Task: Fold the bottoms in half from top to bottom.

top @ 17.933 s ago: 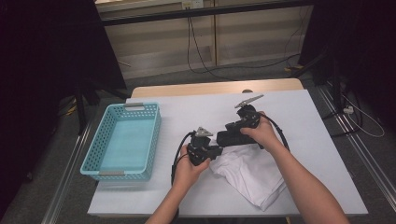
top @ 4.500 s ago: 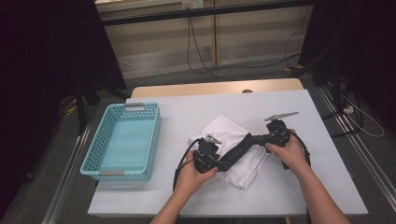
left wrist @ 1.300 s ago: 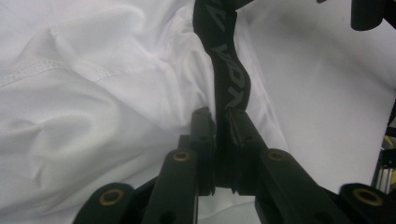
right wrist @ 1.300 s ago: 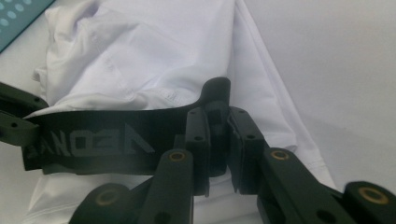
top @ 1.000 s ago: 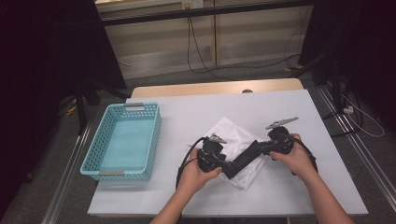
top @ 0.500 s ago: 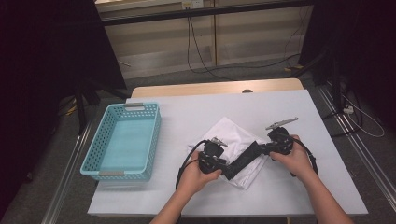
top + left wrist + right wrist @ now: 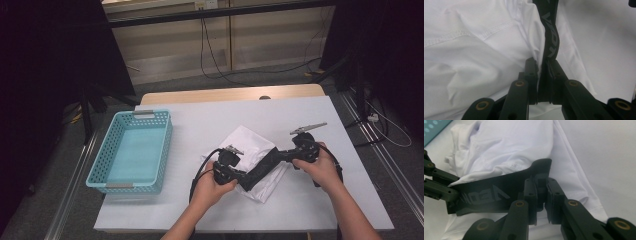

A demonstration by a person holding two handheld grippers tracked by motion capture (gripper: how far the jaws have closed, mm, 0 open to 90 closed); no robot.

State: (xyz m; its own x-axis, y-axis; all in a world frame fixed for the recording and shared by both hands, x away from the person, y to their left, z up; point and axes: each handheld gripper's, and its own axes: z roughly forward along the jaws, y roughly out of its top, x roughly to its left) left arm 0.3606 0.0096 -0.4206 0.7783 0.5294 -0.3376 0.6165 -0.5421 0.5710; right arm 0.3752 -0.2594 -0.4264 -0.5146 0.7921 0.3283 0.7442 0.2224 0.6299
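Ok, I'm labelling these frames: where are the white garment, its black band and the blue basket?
white garment (image 7: 248, 141): high view, on its bare upper fold.
black band (image 7: 486, 191): right gripper view, on the lettered stretch between the grippers.
blue basket (image 7: 165, 145): high view, on its right wall.

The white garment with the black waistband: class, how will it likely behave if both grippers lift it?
The white garment looks creased and soft, so it would probably sag. Its black waistband, pinched by the left gripper and right gripper, seems firmer, likely staying stretched.

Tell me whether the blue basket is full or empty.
Empty: the blue basket shows only its bare bottom; the white garment lies on the table beside it.
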